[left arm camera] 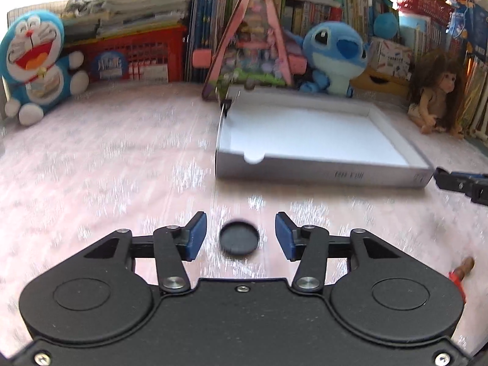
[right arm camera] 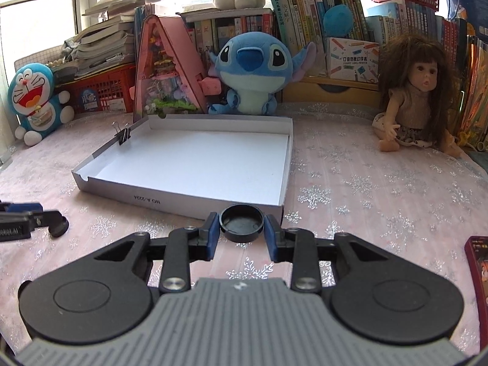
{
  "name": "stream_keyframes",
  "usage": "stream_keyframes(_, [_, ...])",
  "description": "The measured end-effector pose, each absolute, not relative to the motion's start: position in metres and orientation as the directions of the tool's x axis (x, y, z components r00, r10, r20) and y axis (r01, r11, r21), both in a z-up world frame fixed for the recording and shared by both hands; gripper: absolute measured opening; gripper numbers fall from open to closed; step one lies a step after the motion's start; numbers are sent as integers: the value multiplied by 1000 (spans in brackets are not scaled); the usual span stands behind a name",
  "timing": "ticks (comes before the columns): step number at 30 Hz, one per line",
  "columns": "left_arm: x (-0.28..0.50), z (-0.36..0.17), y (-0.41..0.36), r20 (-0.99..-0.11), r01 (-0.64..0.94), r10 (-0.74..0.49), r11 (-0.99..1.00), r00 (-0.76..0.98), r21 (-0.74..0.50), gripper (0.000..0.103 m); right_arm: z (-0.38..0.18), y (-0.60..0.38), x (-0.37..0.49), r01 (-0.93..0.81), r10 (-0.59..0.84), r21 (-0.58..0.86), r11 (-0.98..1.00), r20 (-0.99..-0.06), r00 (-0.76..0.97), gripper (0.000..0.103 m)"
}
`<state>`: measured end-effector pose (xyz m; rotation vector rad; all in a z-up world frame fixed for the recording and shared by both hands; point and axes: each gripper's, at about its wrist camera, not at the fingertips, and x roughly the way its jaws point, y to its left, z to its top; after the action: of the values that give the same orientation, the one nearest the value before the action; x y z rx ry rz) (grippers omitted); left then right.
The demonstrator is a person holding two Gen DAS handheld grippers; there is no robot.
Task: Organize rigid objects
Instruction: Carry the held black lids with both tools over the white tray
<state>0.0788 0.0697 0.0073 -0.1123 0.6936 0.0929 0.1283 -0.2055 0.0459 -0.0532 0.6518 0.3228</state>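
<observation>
Black cap [right arm camera: 241, 223] clamped in right gripper [right arm camera: 241, 235] jaws; left gripper [left arm camera: 241, 238] jaws apart, tilted downward.

A Doraemon plush [right arm camera: 33, 100], a Stitch plush [right arm camera: 253, 73] and a long-haired doll [right arm camera: 418, 97] sit before shelved books [right arm camera: 305, 15].

Two black round caps [left arm camera: 239, 238] [right arm camera: 242, 223]; one shallow white box [right arm camera: 195, 167] bearing one binder clip [right arm camera: 123, 135]; three blue plush toys [right arm camera: 253, 73]; one doll [right arm camera: 418, 97]; two red baskets [right arm camera: 100, 91].
</observation>
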Motion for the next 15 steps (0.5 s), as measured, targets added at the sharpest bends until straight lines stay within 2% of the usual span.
stream_keyframes(4, [80, -7, 70, -647, -141, 52, 986, 761, -87, 48, 44, -203, 128, -314, 277, 49, 948, -611, 742, 37])
stream_keyframes(5, [81, -8, 69, -645, -140, 58, 987, 762, -77, 45, 44, -203, 128, -314, 276, 48, 948, -612, 741, 37])
stream_keyframes(6, [82, -8, 67, -648, -140, 66, 988, 759, -64, 32, 44, -203, 128, -314, 275, 47, 948, -614, 740, 37])
stream_keyframes(7, [82, -8, 65, -646, -141, 77, 989, 760, -48, 30, 43, -202, 128, -313, 274, 46, 949, -616, 739, 37])
stream_keyframes(15, [87, 19, 45, -607, -69, 25, 996, 794, -49, 29, 46, -202, 130, -307, 270, 47, 951, -615, 741, 37])
